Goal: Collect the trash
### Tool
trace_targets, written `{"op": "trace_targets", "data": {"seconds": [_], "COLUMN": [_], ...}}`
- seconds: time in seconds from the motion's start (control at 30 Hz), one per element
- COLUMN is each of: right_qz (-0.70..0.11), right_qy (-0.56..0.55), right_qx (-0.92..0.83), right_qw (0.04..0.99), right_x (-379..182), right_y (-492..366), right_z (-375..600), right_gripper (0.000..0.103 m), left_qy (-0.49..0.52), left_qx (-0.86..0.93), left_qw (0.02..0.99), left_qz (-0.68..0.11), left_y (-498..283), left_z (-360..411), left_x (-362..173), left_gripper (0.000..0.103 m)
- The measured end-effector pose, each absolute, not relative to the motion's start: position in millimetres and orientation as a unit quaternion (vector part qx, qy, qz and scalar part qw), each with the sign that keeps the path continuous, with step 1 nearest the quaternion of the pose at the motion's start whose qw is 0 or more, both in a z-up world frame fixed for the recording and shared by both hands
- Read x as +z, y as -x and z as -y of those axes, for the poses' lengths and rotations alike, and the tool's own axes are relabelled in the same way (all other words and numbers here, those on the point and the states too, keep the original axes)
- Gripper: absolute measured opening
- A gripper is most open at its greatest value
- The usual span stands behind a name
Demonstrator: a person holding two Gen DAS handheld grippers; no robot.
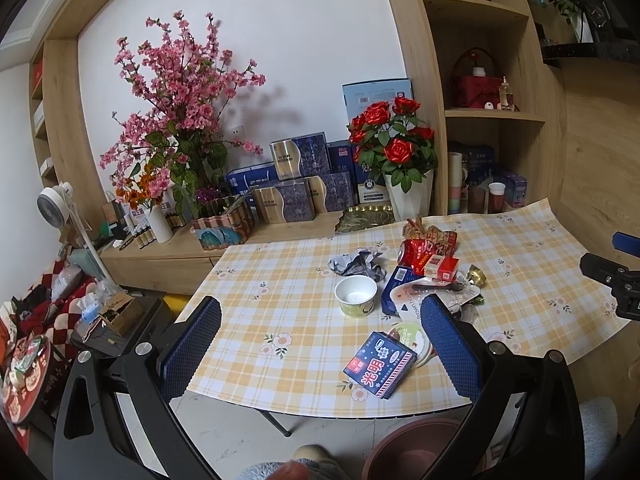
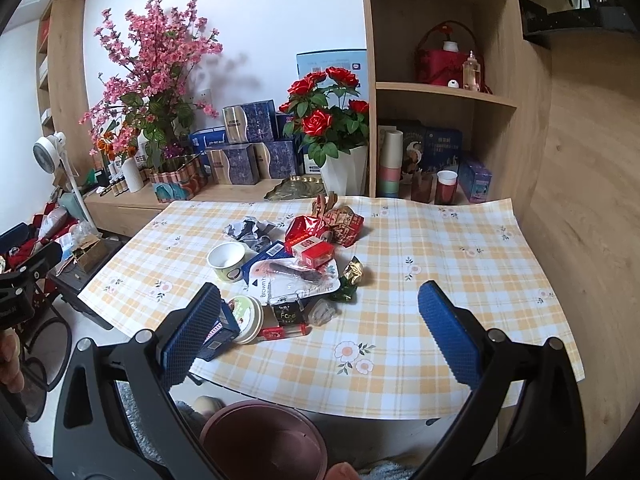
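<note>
Trash lies in a heap on the yellow checked tablecloth (image 1: 280,280): a crumpled grey paper (image 1: 356,264), a white paper cup (image 1: 356,300), red wrappers (image 1: 424,248), a red box (image 1: 440,267), a blue carton (image 1: 380,364) near the front edge and a round lid (image 1: 412,340). The right wrist view shows the same heap with a plastic tray (image 2: 296,278), a gold wrapper (image 2: 352,276) and a red tube (image 2: 284,331). A brown bin (image 2: 264,440) stands under the table's front edge. My left gripper (image 1: 320,344) hangs open above the front edge. My right gripper (image 2: 320,332) is open too, nothing between its fingers.
A wooden sideboard (image 1: 168,252) behind the table carries flower vases (image 1: 408,196), blue boxes and small bottles. Shelves (image 2: 440,92) rise at the back right with cups and boxes. A white fan (image 1: 56,204) and clutter stand at the left. The right gripper's body (image 1: 612,280) shows at the right edge.
</note>
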State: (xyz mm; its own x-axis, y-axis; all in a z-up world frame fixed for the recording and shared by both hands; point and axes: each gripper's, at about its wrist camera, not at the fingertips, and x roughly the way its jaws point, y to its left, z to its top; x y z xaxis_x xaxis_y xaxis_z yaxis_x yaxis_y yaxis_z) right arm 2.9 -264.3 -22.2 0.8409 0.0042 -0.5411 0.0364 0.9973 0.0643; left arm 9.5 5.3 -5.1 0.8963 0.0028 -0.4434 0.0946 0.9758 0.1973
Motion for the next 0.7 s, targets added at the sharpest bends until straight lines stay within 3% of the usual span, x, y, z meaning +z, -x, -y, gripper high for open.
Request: {"op": "trace_targets", "data": {"seconds": [0.27, 0.43, 0.7], "right_qz": [-0.241, -0.278, -0.339], "right_qy": [-0.082, -0.079, -0.078], "right_qx": [0.002, 0.012, -0.015], "right_qw": [0.967, 0.957, 0.938], "right_x": [-53.7, -81.0, -134.9], "right_y": [-7.0, -24.8, -51.2], "right_z": [273.2, 266.1, 275.2], "right_gripper": [0.097, 0.097, 0.097], "left_qy": [-0.041, -0.022, 0.116], "left_qx": [-0.027, -0.030, -0.092], "left_qw": [0.948, 0.932, 0.880], "left_qz": [-0.314, -0.361, -0.452], "left_y": [-46.2, -66.2, -115.5], "left_z": [-41.2, -44.5, -34.8], "left_x": [-52.8, -88.5, -153.7], "left_gripper": [0.098, 0.098, 0.098]}}
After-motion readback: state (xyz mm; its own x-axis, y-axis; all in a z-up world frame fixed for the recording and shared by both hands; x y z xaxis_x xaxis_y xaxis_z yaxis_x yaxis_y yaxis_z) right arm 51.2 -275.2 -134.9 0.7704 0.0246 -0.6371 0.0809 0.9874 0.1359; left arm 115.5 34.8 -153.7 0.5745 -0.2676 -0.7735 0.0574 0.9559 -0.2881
